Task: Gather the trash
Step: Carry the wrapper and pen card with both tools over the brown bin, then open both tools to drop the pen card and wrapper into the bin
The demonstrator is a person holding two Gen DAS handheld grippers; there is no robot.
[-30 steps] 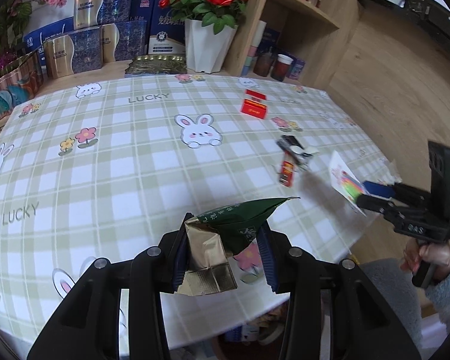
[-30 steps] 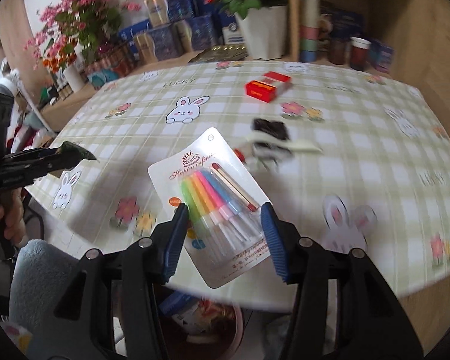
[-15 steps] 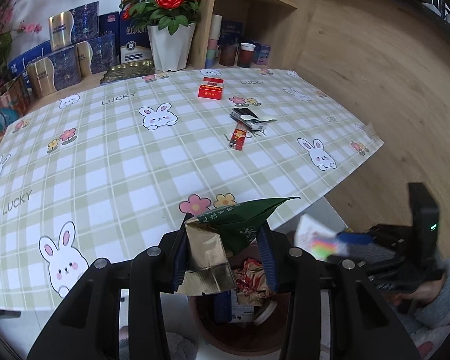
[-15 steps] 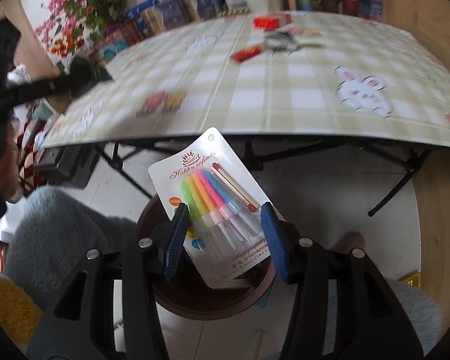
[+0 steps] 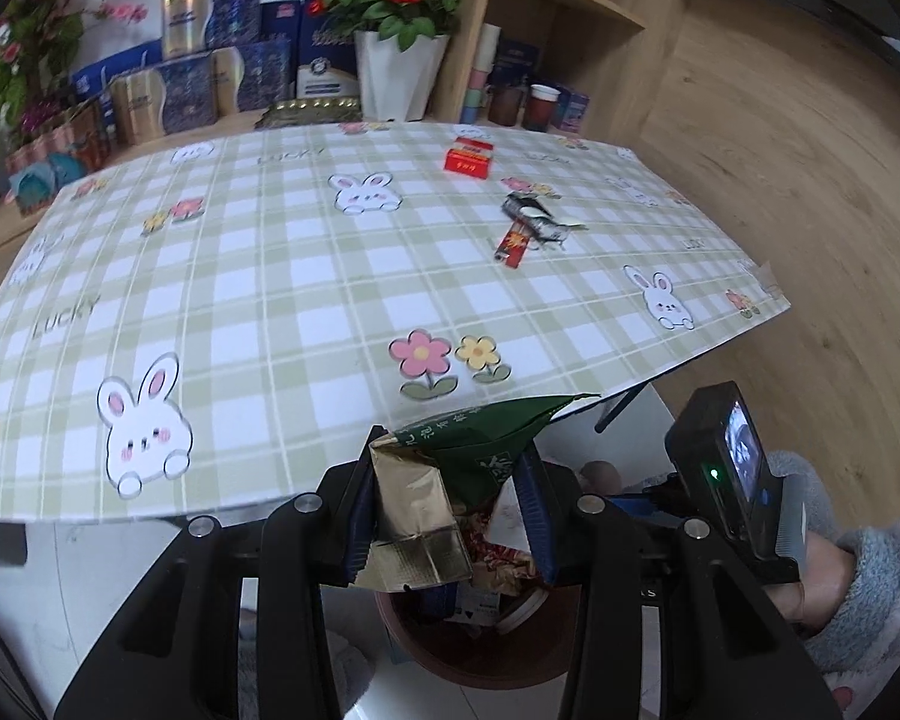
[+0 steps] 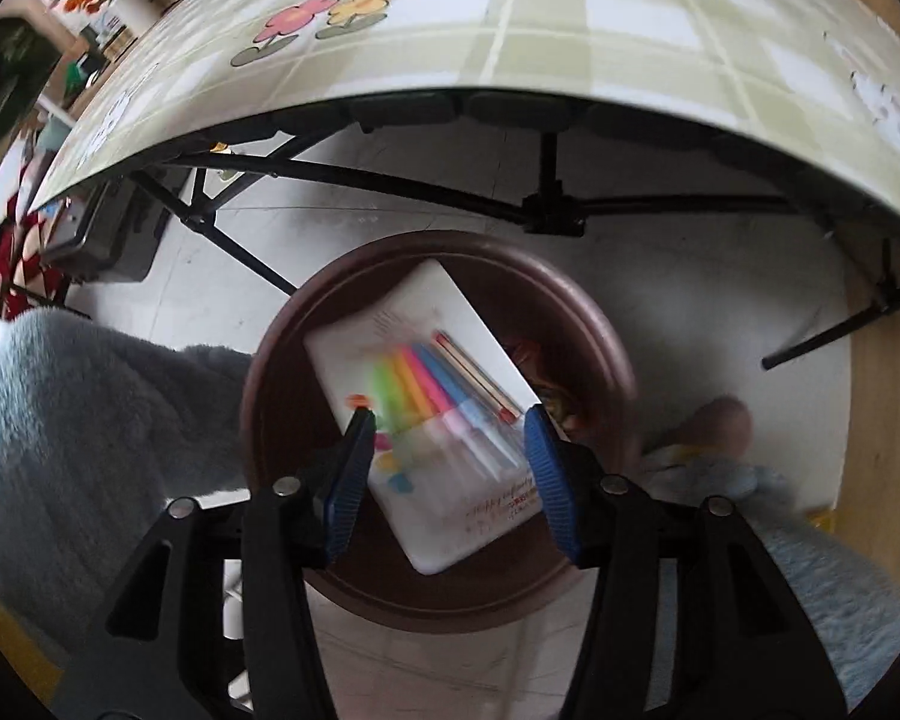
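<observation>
We let the opening right hand-held gripper drop the candle pack right over the brown bin at the table's six o'clock edge, then bring the left hand-held gripper, clenched on the green foil wrapper, over it too.

You are in a home living room: at twelve o'clock a folding table with bunny-print cloth, beyond it wooden shelves, gift boxes and potted roses.
</observation>
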